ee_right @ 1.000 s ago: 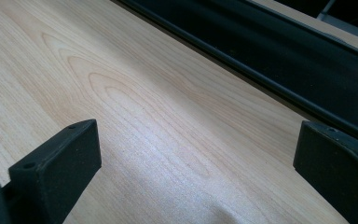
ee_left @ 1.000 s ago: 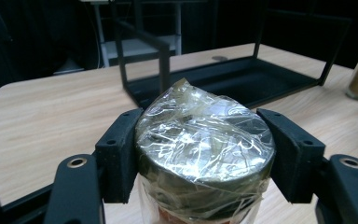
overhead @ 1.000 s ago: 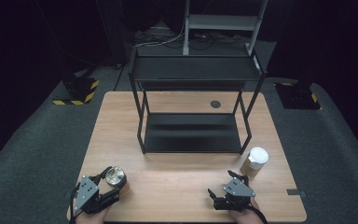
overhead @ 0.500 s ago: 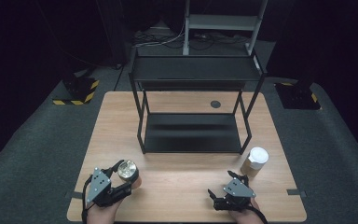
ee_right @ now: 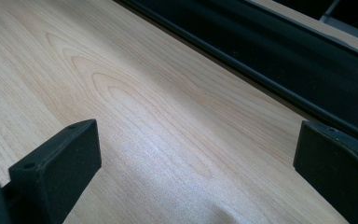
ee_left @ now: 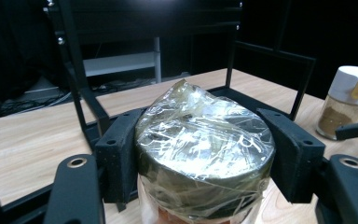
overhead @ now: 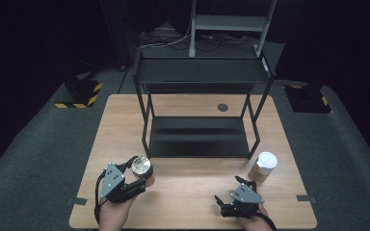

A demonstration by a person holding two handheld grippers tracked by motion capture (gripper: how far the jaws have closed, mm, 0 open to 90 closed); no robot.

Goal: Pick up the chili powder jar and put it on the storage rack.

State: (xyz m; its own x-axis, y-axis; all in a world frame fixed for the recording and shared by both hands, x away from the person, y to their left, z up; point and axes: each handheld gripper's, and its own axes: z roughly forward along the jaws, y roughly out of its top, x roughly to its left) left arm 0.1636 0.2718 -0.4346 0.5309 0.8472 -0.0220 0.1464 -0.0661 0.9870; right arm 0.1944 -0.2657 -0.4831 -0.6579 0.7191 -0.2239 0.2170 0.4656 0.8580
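A jar with a gold lid wrapped in clear film (overhead: 141, 166) (ee_left: 205, 154) is clamped between the two pads of my left gripper (overhead: 136, 179) (ee_left: 207, 158), held upright above the table's front left, near the black two-tier shelf rack (overhead: 200, 77). My right gripper (overhead: 235, 198) (ee_right: 191, 163) rests low over the bare wood at the front right, jaws wide apart with nothing between them. A white-capped spice jar (overhead: 263, 166) (ee_left: 347, 100) with brown powder stands on the table just beyond the right gripper, beside the rack's right leg.
The wooden table (overhead: 120, 125) carries the rack across its middle and back, with a dark lower shelf (overhead: 198, 137) (ee_right: 279, 51). A round cable hole (overhead: 222, 107) lies under the rack. Dark carpet surrounds the table; a metal stand (overhead: 231, 21) is behind.
My left gripper has carried the film-wrapped jar to the right and forward toward the rack, rising a little. The right gripper has stayed still.
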